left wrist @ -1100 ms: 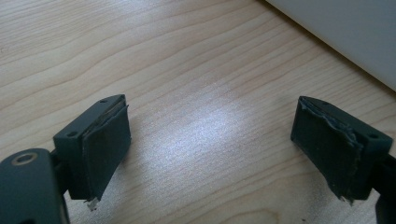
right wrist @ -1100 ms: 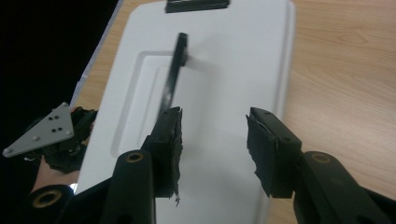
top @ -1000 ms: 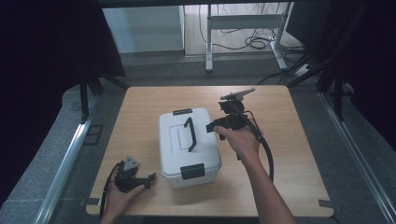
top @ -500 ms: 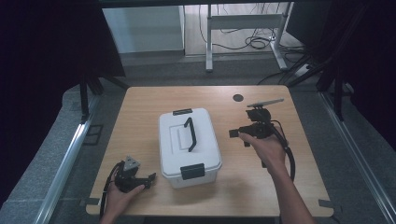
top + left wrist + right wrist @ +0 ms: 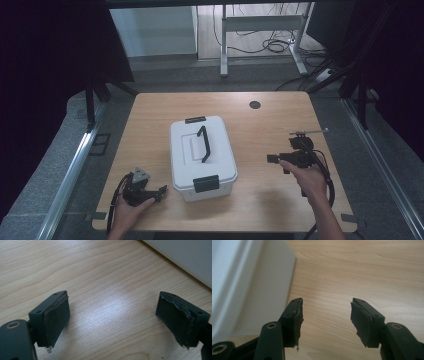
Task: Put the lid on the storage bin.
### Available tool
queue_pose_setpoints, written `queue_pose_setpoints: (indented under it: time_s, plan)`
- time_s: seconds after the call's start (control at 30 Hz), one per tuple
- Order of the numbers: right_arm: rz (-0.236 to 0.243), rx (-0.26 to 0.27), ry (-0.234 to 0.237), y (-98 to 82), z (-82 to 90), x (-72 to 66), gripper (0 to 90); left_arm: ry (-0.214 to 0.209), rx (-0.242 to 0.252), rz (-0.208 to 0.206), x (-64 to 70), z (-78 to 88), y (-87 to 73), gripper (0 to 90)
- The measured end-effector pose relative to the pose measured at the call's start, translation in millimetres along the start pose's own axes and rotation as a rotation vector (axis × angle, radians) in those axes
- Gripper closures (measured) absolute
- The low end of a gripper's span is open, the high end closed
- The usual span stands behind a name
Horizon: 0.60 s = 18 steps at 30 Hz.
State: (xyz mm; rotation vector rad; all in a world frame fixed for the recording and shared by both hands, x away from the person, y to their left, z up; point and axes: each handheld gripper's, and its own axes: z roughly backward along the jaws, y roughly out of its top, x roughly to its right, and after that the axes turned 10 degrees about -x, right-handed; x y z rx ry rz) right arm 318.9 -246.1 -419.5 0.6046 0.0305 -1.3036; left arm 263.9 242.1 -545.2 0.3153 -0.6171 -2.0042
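A white lidded box (image 5: pixel 202 155) with a black handle (image 5: pixel 203 144) and black latches stands in the middle of the wooden table (image 5: pixel 270 120). My left gripper (image 5: pixel 161 190) rests on the table near the box's front left corner, pointing at it. Its jaws stand wide open over bare wood (image 5: pixel 112 317), with the box's edge (image 5: pixel 185 257) just beyond. My right gripper (image 5: pixel 272 159) is low over the table, right of the box and apart from it. Its jaws (image 5: pixel 325 320) have just been opening and hold nothing. The box wall (image 5: pixel 242 285) lies to their left.
A small dark round hole (image 5: pixel 255 105) sits in the tabletop at the back right. Cables trail from both grippers toward the front edge. Behind the table stands a metal frame (image 5: pixel 260 25) with loose cables on the floor. Dark curtains flank both sides.
My right hand has drawn away from the box's handle, moving right, toward the front edge and lower. Its jaws have spread wider. The left hand and the box have stayed put.
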Motion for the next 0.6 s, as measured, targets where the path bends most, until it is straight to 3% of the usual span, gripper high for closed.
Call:
queue_pose_setpoints:
  time_s: [0.33,0.6]
  plan:
    - [-0.023,-0.009,-0.032,-21.9,-11.9,28.4,43.2,0.001,0.000,0.001,0.1,0.1,-0.1,11.8]
    - [-0.030,-0.006,-0.025,-22.6,-12.4,32.3,43.2,0.001,0.000,0.002,0.1,0.1,-0.1,11.8]
